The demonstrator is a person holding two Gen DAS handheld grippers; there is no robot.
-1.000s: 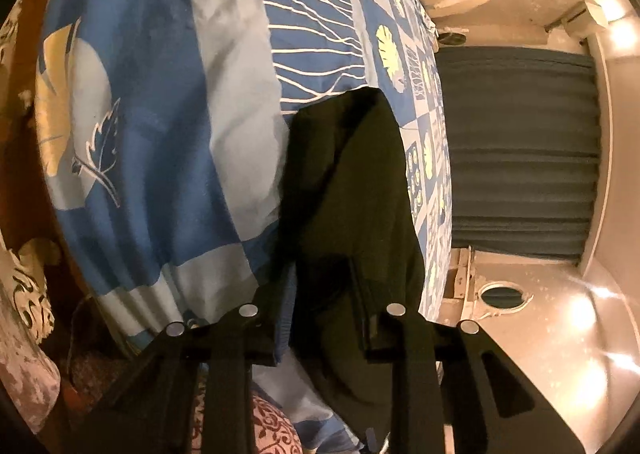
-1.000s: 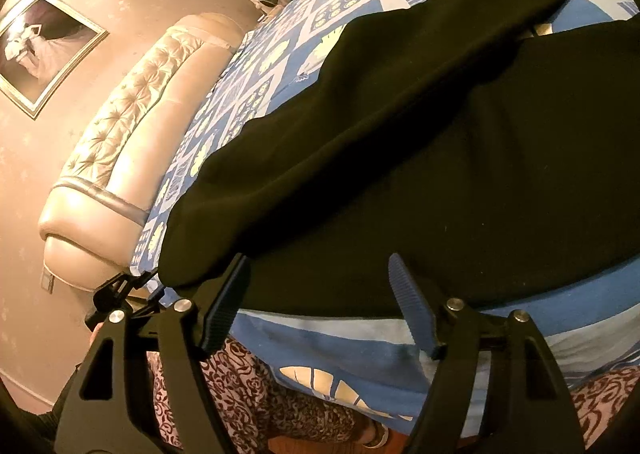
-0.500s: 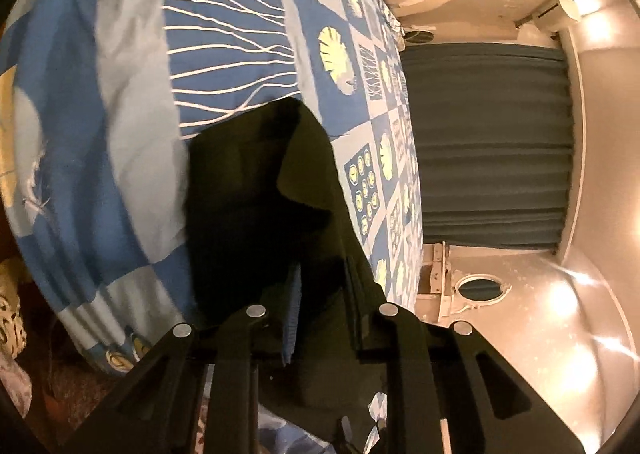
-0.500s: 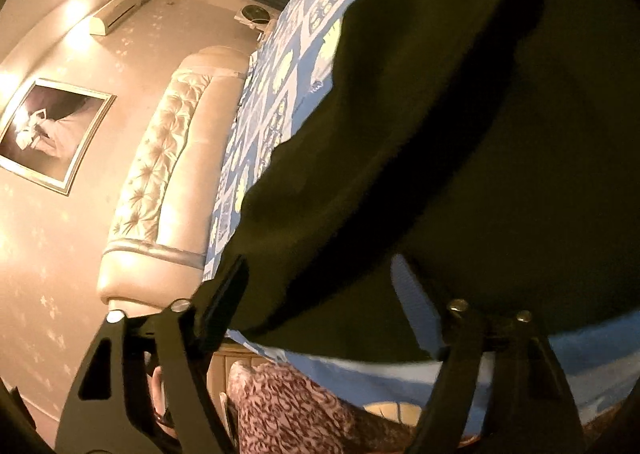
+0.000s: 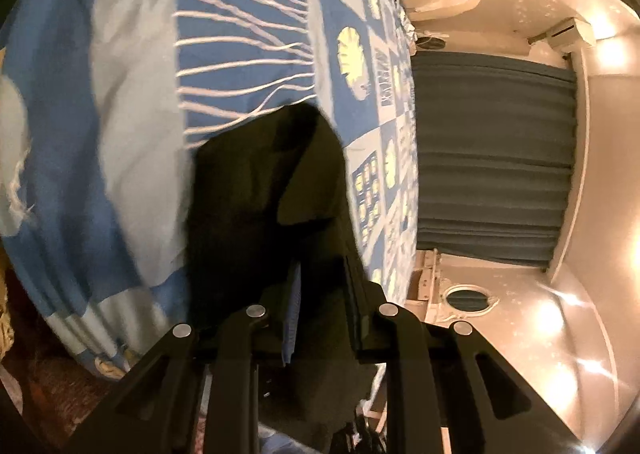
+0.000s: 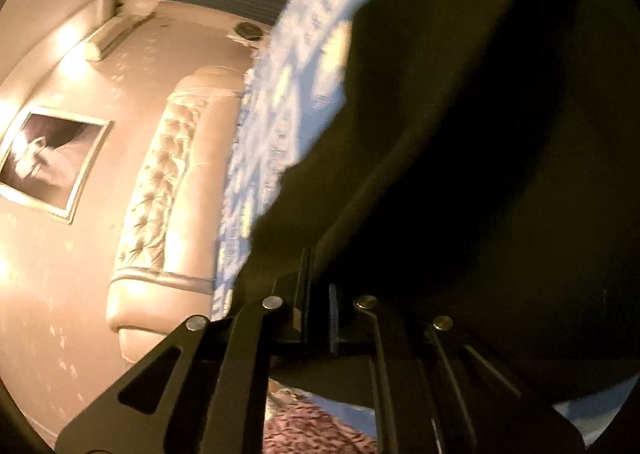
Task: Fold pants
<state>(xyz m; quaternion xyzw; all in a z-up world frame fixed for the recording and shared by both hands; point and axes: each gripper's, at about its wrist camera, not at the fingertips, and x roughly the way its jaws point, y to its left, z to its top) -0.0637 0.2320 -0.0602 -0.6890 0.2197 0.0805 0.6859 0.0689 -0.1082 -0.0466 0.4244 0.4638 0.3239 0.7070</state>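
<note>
Pants (image 5: 264,205): black, lying on the blue patterned bedspread (image 5: 132,101); in the left wrist view one end rises from the bed toward the camera, with a flap folded over at its right edge. In the right wrist view the dark cloth (image 6: 480,157) fills the right side of the frame.
Left gripper (image 5: 320,294): jaws clenched on a bunch of the pants fabric, which is packed between the two fingers.
Right gripper (image 6: 318,302): jaws nearly together, pinching the near edge of the pants.
Bedspread: blue and pale squares with white lines and shell motifs, reaching far toward the headboard (image 6: 160,189).
Headboard: cream, tufted, at the far left in the right wrist view.
Curtain (image 5: 492,157): dark blue, right of the bed.
Picture (image 6: 44,157): framed, on the wall left of the headboard.
</note>
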